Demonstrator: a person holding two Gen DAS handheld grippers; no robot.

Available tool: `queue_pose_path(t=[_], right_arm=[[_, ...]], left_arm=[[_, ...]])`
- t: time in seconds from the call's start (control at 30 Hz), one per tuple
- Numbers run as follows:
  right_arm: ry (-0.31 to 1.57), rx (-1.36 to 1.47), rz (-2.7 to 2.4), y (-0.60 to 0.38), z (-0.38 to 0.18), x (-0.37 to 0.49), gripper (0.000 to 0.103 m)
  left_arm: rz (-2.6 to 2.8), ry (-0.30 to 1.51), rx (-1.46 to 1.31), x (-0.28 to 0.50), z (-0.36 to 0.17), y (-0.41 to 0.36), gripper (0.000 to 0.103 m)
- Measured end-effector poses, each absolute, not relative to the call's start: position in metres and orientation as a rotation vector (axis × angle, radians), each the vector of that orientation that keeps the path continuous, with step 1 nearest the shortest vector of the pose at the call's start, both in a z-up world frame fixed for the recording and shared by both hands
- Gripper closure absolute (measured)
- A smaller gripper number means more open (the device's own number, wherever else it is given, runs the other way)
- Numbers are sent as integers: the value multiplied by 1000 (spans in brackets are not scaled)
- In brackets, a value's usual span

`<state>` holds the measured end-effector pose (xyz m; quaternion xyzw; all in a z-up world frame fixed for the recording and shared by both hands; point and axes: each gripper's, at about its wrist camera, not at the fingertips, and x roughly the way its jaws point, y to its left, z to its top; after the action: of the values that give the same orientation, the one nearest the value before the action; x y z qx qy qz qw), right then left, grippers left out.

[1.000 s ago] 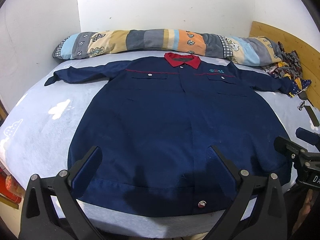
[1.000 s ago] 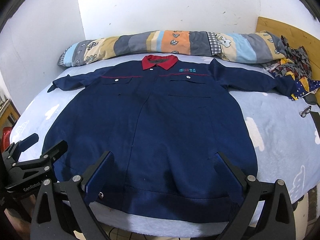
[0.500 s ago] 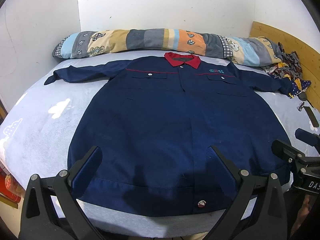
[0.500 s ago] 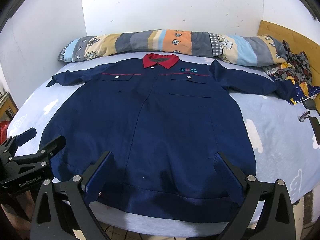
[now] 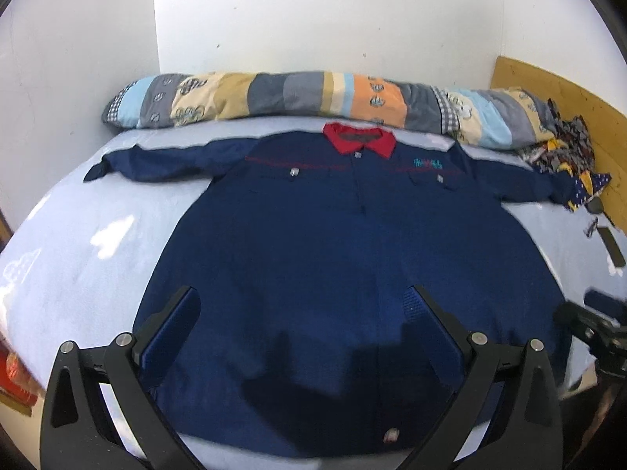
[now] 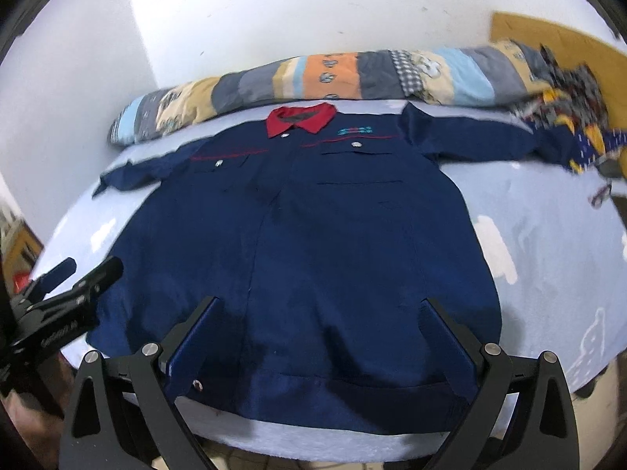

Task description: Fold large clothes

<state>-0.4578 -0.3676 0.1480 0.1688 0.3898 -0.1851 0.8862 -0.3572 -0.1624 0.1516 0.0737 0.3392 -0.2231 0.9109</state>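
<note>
A large navy work jacket [image 5: 333,258] [image 6: 313,235] with a red collar [image 5: 358,141] [image 6: 299,117] lies flat and face up on a pale blue bed [image 5: 90,243], both sleeves spread sideways. My left gripper [image 5: 301,305] hovers open above the hem, nothing between its fingers. My right gripper [image 6: 321,309] is also open over the hem, empty. The left gripper shows at the left edge of the right wrist view [image 6: 70,286], and the right gripper at the right edge of the left wrist view [image 5: 591,325].
A long patchwork bolster [image 5: 313,96] [image 6: 333,78] runs along the white wall behind the jacket. A crumpled patterned cloth [image 5: 564,152] [image 6: 568,117] lies by the wooden headboard [image 5: 556,90]. Glasses and a dark flat object [image 5: 611,246] rest on the right of the bed.
Both grippers have risen and moved a little forward over the hem, and the right wrist view has tilted. The jacket has not moved and both grippers stay open.
</note>
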Motion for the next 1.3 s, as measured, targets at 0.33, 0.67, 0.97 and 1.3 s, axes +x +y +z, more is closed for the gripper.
queue_pose_path(t=[0.33, 0.67, 0.97, 1.3], right_arm=[[704, 629, -493, -498, 179, -495, 4], [551, 933, -640, -653, 185, -530, 4], [476, 1055, -807, -809, 170, -515, 35], [468, 1062, -910, -921, 117, -486, 41]], left_arm=[[-554, 731, 217, -300, 136, -241, 0], [-647, 678, 261, -291, 155, -273, 0], [-649, 736, 246, -275, 148, -278, 0], [-643, 774, 281, -272, 135, -275, 0]])
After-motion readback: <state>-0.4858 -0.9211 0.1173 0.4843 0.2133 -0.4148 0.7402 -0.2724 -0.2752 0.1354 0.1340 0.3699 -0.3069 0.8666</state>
